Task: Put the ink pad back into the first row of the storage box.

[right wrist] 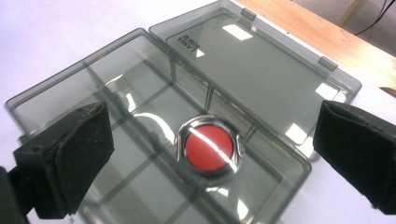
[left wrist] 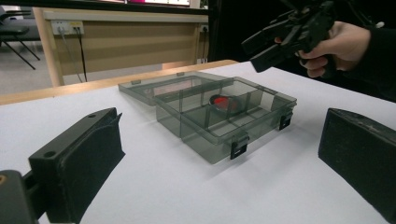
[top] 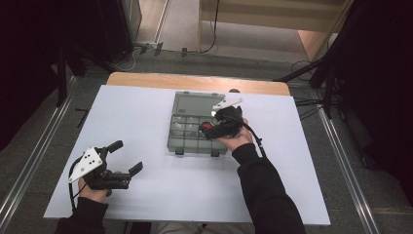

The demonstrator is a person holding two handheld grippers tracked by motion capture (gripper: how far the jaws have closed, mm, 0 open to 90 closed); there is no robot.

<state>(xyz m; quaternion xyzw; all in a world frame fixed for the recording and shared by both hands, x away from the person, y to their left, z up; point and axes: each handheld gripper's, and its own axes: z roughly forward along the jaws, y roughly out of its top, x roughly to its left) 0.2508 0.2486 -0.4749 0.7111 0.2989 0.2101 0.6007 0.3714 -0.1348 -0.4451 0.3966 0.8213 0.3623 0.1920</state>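
Nearest the high camera: two dark sleeves rising from the bottom edge, each hand with its tongs. Left tongs [top: 127, 157] low at the left of the worktop [top: 146, 112], resting on the white sheet, jaws wide apart, nothing between them. Plenty of bare white sheet all around them, and between them and the box [top: 181, 142]. Right tongs [top: 207, 129] above the right part of the box, jaws apart as well, clamped on nothing.

Box near the middle of the worktop, grey and see-through, divided in compartments, lid [right wrist: 261, 60] folded fully back and flat toward the far wooden edge [top: 195, 80]. Two black latches [left wrist: 238, 148] on the near wall. Open sheet left, right and in front of the box; little room behind the lid before the wooden strip.

Seen along the right tongs and down into the box: red button [right wrist: 208, 147] with a shiny metal ring, lying on the floor of one compartment, just below and between the open jaws, apart from both pads. Which compartment exactly, hard to tell from here; next to the hinge side.

Seen from the left tongs, low and from the side: button [left wrist: 224, 101] as a red spot through the walls, right tongs [left wrist: 261, 53] hanging in the air above the far right corner, clear of the rim. In the high view, button hidden under the hand.
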